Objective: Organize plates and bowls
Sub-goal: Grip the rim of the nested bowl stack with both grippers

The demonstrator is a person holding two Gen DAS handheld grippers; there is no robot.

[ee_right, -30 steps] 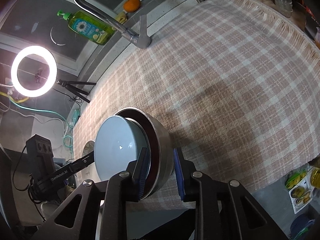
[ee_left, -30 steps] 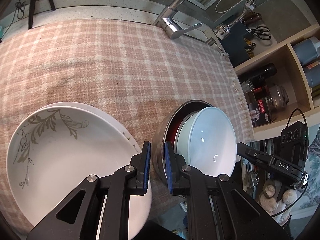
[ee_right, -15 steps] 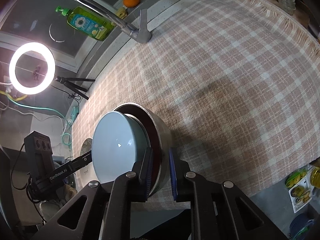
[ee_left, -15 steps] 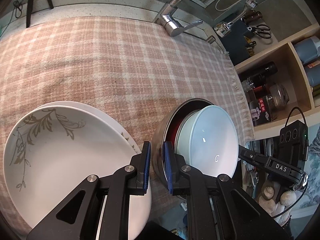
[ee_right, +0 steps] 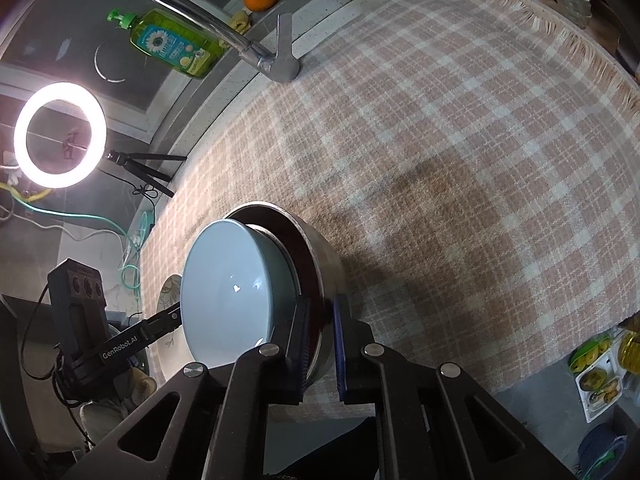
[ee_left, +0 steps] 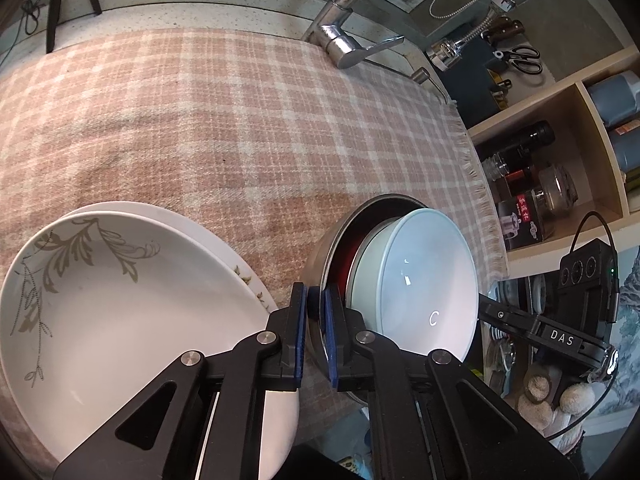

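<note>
right gripper point(ee_right: 321, 342): was apart, now clamped on steel bowl point(ee_right: 322, 256) rim | left gripper point(ee_left: 316, 332): unchanged, clamped on opposite rim | pale blue bowl point(ee_left: 424, 284) nested inside, near counter front edge | plates point(ee_left: 120, 300) beside, unmoved

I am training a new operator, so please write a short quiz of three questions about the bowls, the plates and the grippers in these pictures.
1. True or false: the pale blue ceramic bowl rests directly on the pink checked cloth.
2. What does the right gripper clamp? A: the pale blue ceramic bowl alone. B: the wall of the round steel bowl. C: nothing.
3. Fill in: the white leaf-patterned plate lies on another white ____.
Key: 1 false, it is nested inside the round steel bowl. 2 B. 3 plate.
</note>
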